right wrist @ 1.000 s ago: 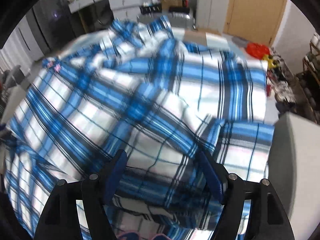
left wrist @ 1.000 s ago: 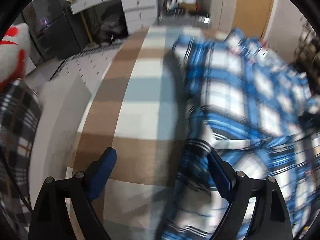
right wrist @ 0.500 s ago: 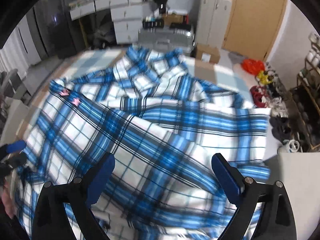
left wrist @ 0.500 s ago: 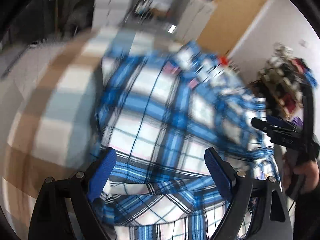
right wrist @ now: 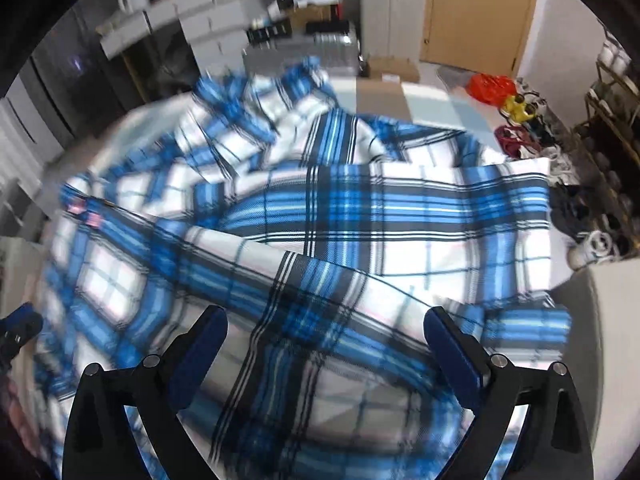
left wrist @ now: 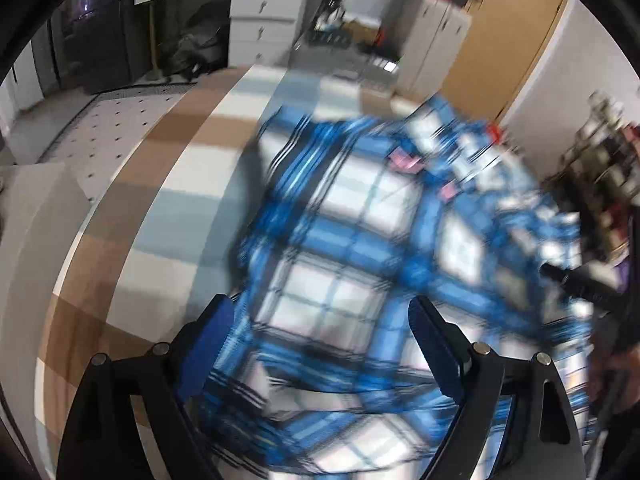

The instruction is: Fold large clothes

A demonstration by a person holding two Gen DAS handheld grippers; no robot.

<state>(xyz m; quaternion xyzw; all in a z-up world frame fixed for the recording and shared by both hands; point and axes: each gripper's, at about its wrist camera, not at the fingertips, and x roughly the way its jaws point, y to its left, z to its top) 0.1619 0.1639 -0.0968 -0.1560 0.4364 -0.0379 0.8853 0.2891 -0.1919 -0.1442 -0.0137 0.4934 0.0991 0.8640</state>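
A large blue, white and black plaid shirt (right wrist: 360,220) lies rumpled on a table with a brown, white and pale blue checked cloth (left wrist: 192,168). In the left wrist view the shirt (left wrist: 360,264) is blurred and fills the right half. My left gripper (left wrist: 320,320) is open above the shirt's near left edge, with cloth under and between its blue fingers. My right gripper (right wrist: 324,332) is open over the near part of the shirt. The right gripper also shows at the right edge of the left wrist view (left wrist: 580,284).
White drawers (left wrist: 260,20) and dark cabinets stand beyond the table's far end. A wooden door (right wrist: 476,12), a cardboard box (right wrist: 392,70), a red bag (right wrist: 490,88) and shoes (right wrist: 520,120) are on the floor at the right. A grey block (right wrist: 608,320) sits at the near right.
Both grippers stay open. The left gripper has swung from the bare checked cloth to over the shirt's left edge. The right gripper has pulled back a little; the shirt has shifted and spread.
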